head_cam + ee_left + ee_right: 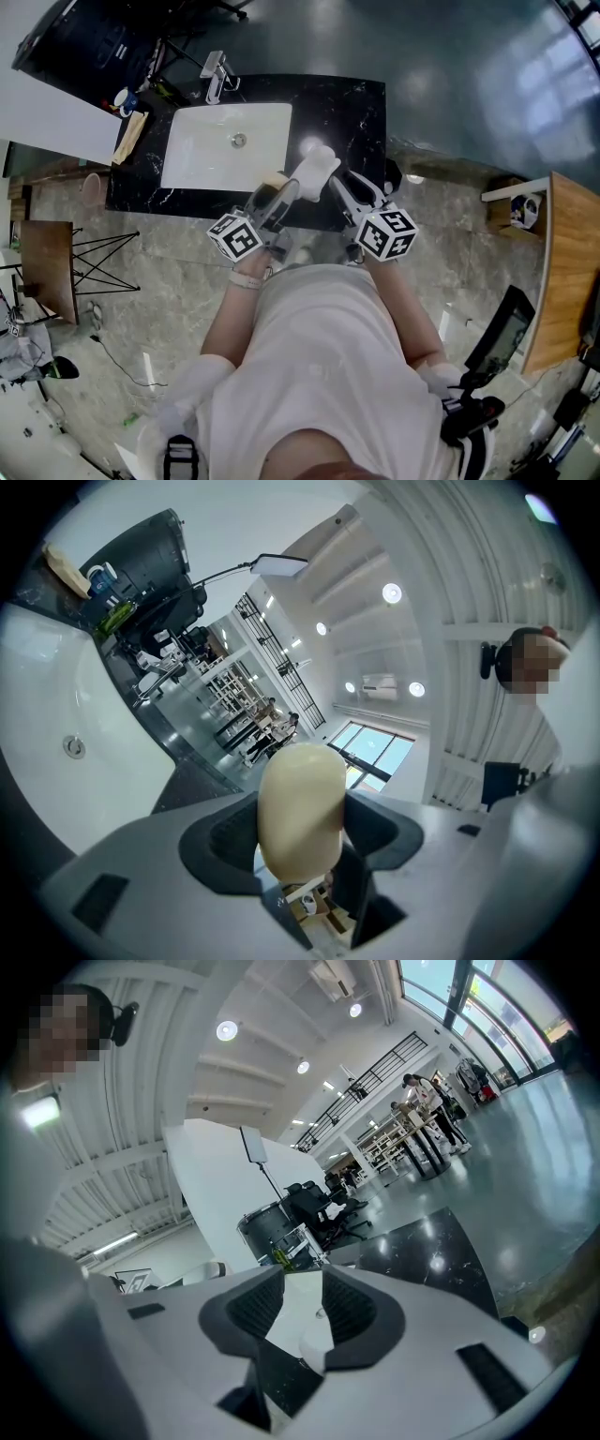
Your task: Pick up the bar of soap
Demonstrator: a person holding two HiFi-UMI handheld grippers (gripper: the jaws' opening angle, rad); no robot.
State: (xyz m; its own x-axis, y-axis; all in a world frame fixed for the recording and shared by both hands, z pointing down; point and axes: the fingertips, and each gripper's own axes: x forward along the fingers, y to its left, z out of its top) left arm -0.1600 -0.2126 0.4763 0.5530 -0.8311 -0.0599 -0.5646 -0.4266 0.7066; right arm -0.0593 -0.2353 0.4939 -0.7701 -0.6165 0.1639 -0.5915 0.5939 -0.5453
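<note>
Left gripper [300, 836], grey with dark hollowed pads, is clamped on the bar of soap [302, 789], a smooth, cream, round-ended block. It is held over the black, white-veined stone bench [361, 112], just right of the glossy white rectangular sink [225, 145]. Right gripper [302, 1309] sits close beside it, ribbed dark pads apart and empty.

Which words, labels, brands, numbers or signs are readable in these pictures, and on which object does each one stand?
No text can be read anywhere.
Marker cubes: black and white square patterns only, no letters.
White panel in the right gripper view: a dark mark, too blurred to read.
Bar of soap: no stamp visible.
</note>
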